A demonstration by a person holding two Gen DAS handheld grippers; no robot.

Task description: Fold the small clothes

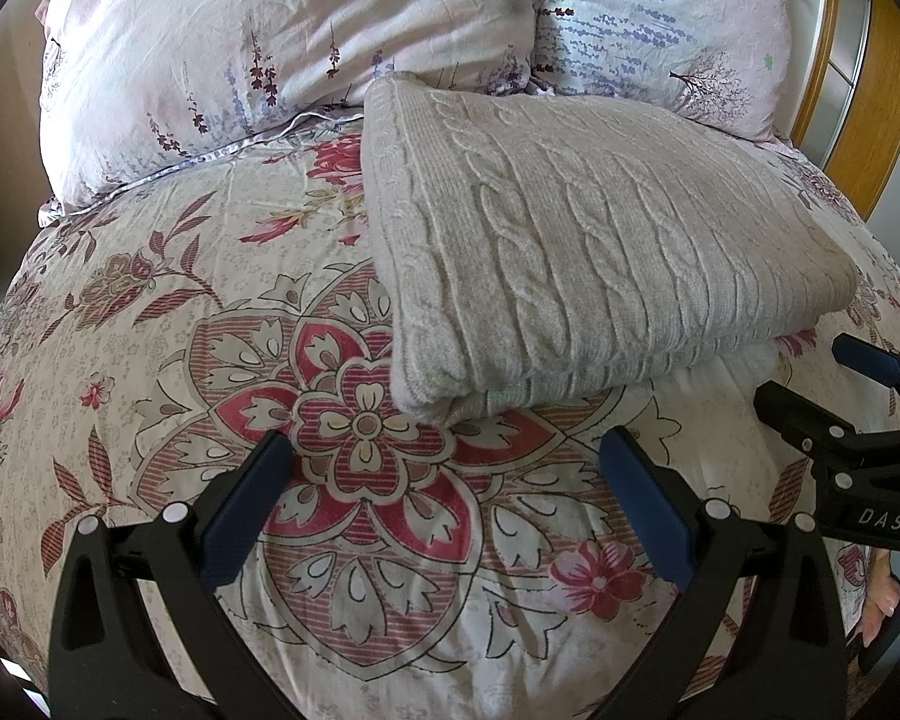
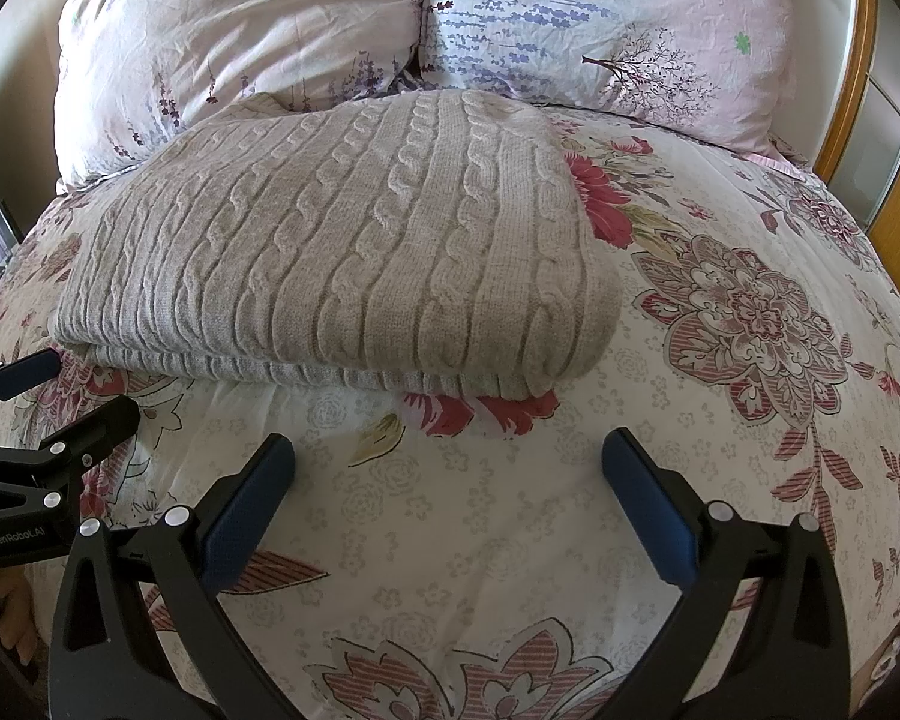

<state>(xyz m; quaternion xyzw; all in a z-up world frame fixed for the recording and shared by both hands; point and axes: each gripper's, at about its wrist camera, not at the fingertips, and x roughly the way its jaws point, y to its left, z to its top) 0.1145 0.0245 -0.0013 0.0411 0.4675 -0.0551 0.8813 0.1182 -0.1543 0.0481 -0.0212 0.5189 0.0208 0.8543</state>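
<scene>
Left wrist view: the left gripper (image 1: 447, 468) hovers spread and empty over the floral bedspread (image 1: 150, 360), just short of the folded grey cable-knit sweater (image 1: 582, 252) lying below the pillows (image 1: 270, 42).

Right wrist view: the right gripper (image 2: 448, 468) is likewise spread, with bare bedspread before the sweater's near edge.

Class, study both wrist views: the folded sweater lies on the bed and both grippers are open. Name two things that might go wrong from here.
1. The cable-knit sweater is thick and layered; a gripper nipping only the top layer may pull the fold open.
2. The left gripper and right gripper hover over the soft floral duvet, so closing low could pinch bedding too.
</scene>
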